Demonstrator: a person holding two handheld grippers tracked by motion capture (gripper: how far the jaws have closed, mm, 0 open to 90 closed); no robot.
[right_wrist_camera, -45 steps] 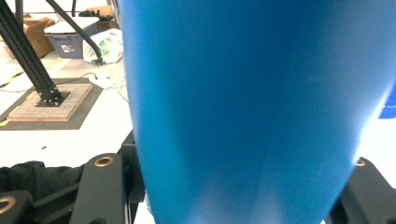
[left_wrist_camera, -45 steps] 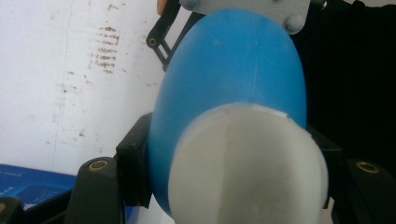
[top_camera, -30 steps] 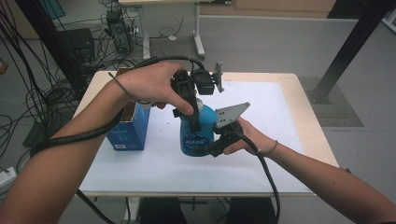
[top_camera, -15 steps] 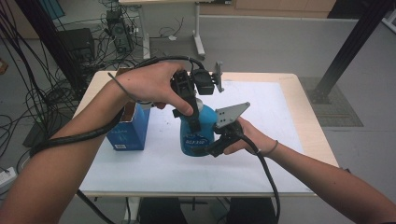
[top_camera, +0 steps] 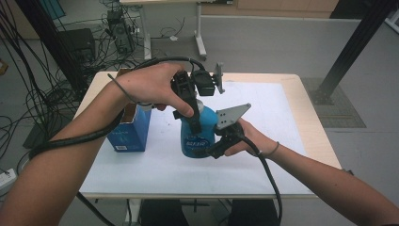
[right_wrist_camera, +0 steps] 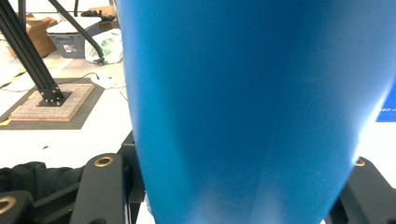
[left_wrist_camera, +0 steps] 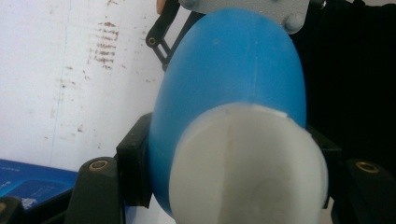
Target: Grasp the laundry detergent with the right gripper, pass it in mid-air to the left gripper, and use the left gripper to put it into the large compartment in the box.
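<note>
- The blue plastic bottle (top_camera: 197, 136) stands upright on the white sheet (top_camera: 263, 113) that covers the light wooden table (top_camera: 310, 108), near the middle of the top.
- The left gripper (top_camera: 194, 123) comes down from above; its fingers (left_wrist_camera: 133, 172) pinch the bottle's white cap (left_wrist_camera: 247, 168), one black jaw pressed on each side of it in the left gripper view.
- The right gripper (top_camera: 211, 151) lies level and low at the bottle's right side; in the right gripper view its fingers (right_wrist_camera: 100, 186) are clamped on the bottle's blue body (right_wrist_camera: 252, 107), which sits between the two jaws.
- Just to the left of the left gripper's fingers, a blue carton (top_camera: 129, 132) stands on the sheet with its top open, near the bottle but apart from it.
- In the left gripper view the sheet (left_wrist_camera: 70, 70) beyond the fingers carries faint brownish smudges.
- Far beyond the fingers, past the table's far edge, the grey floor (top_camera: 263, 42) holds a tangle of black cables (top_camera: 28, 94) at the left and the leg of another desk (top_camera: 200, 33).
- To the right, a black metal post (top_camera: 353, 52) slants up from a brown floor mat (top_camera: 343, 103); the right gripper view shows such a post (right_wrist_camera: 32, 60) on a mat, with boxes (right_wrist_camera: 70, 32) behind it.
</note>
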